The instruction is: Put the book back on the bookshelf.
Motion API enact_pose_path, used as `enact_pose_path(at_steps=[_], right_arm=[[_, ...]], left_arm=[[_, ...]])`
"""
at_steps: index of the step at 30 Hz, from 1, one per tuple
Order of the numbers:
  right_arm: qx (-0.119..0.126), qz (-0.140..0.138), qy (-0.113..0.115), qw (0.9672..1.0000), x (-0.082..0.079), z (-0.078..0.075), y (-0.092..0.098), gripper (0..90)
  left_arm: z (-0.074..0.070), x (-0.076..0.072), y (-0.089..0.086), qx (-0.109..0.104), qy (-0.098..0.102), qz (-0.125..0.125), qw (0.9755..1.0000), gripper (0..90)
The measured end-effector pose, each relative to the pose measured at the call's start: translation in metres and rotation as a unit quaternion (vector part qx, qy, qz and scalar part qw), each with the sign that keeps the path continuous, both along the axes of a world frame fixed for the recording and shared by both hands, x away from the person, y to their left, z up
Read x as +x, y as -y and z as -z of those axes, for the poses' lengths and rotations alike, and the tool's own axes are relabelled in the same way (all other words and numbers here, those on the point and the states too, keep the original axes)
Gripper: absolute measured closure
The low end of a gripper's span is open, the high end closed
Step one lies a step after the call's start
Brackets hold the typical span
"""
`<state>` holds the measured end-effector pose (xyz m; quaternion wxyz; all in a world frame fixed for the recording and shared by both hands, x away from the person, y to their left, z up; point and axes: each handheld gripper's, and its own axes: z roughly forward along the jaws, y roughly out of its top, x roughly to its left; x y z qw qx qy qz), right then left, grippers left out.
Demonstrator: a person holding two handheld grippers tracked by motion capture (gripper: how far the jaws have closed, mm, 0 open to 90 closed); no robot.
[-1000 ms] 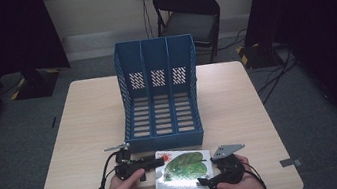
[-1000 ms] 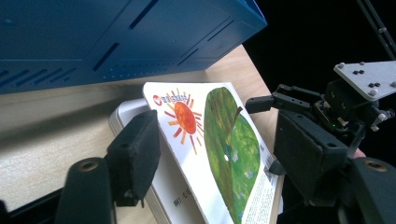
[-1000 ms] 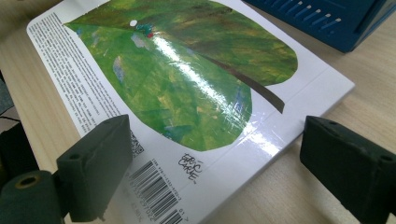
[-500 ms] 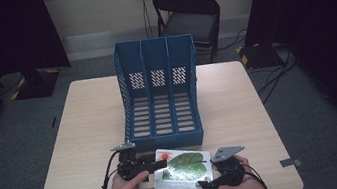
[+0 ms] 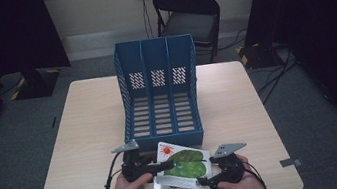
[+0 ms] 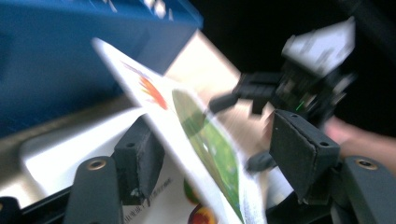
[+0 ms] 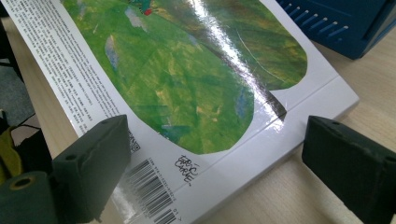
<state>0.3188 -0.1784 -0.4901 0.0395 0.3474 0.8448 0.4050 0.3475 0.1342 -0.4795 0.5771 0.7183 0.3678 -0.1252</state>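
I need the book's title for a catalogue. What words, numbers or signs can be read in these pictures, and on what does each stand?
"Eric Carle": handwritten signature, as best it reads, on the book's back cover, above the barcode.
Digits beside the barcode: too small to read.
Column of small print along the cover's white edge: too small to read.
Small print on a white page in the left gripper view: blurred.
Blue file rack: no lettering to be seen.
No title can be read.

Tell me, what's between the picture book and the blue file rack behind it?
Nothing but a narrow strip of bare table. In the high view, the book lies just in front of the blue rack, with no object between them.
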Motion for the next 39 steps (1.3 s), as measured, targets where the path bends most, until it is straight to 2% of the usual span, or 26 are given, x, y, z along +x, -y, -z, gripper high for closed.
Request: enact_pose_path(at_steps=[1,2,3,5,7,8,9,10,13,15,17,20,23,26,29,32,34,36,39], right_arm=[[0.000,0.000,0.000,1.0000,0.000,0.000,0.000,7.1],[-0.002,-0.001,0.002,1.0000,0.000,0.000,-0.001,7.1],[-0.006,-0.002,0.005,1.0000,-0.001,0.000,-0.001,7.2],[-0.005,-0.004,0.003,1.0000,-0.001,0.000,-0.001,7.3],[-0.007,-0.006,0.004,1.0000,-0.001,0.000,-0.001,7.4],[-0.007,-0.006,0.004,1.0000,-0.001,0.000,-0.001,7.4],[-0.012,-0.009,0.006,0.9999,-0.001,0.001,-0.002,7.5],[-0.014,-0.011,0.006,0.9998,-0.001,0.001,-0.003,7.6],[-0.017,-0.017,0.006,0.9997,0.000,0.002,-0.005,8.1],[-0.016,-0.018,0.007,0.9997,0.001,0.002,-0.006,8.1],[-0.013,-0.021,0.006,0.9997,0.001,0.002,-0.007,8.6],[-0.014,-0.026,0.014,0.9995,0.000,0.001,-0.009,11.7],[-0.013,-0.031,0.016,0.9993,0.000,0.001,-0.010,12.5],[-0.013,-0.033,0.018,0.9992,0.000,0.000,-0.010,14.2],[-0.010,-0.039,0.031,0.9987,-0.001,-0.001,-0.009,21.8],[-0.012,-0.041,0.034,0.9985,-0.001,-0.001,-0.010,22.2],[-0.009,-0.043,0.033,0.9985,-0.001,-0.002,-0.009,24.8],[-0.010,-0.042,0.032,0.9986,0.000,-0.002,-0.009,25.7],[-0.007,-0.044,0.017,0.9989,0.001,-0.001,-0.007,24.0]], left_arm=[[0.001,-0.002,0.008,0.021,0.000,0.009,0.9997,33.9],[0.002,-0.004,0.014,0.032,-0.004,0.019,0.9993,29.9],[0.001,-0.007,0.017,0.049,0.013,0.008,0.9987,27.7],[0.001,-0.005,0.016,0.049,0.012,0.013,0.9986,32.0],[0.004,-0.001,0.010,0.047,0.003,0.000,0.9989,35.3],[0.006,0.002,0.008,0.050,-0.005,-0.007,0.9987,35.3],[0.011,0.006,0.007,0.064,-0.020,-0.006,0.9978,38.9],[0.011,0.006,0.007,0.064,-0.020,-0.006,0.9978,41.4],[0.018,0.008,0.011,0.081,-0.041,0.015,0.9957,42.5],[0.018,0.007,0.012,0.083,-0.042,0.020,0.9954,43.3],[0.020,0.006,0.014,0.089,-0.048,0.028,0.9945,51.1],[0.024,0.008,0.015,0.078,-0.066,0.049,0.9935,53.9],[0.025,0.008,0.014,0.072,-0.076,0.046,0.9934,54.1],[0.025,0.008,0.014,0.072,-0.079,0.047,0.9932,52.4],[0.025,0.009,0.015,0.067,-0.082,0.049,0.9932,49.7],[0.025,0.009,0.015,0.068,-0.084,0.050,0.9929,49.8],[0.026,0.011,0.013,0.067,-0.090,0.051,0.9923,54.3],[0.027,0.010,0.013,0.071,-0.088,0.053,0.9921,58.2],[0.027,0.010,0.013,0.070,-0.088,0.061,0.9918,64.4]])
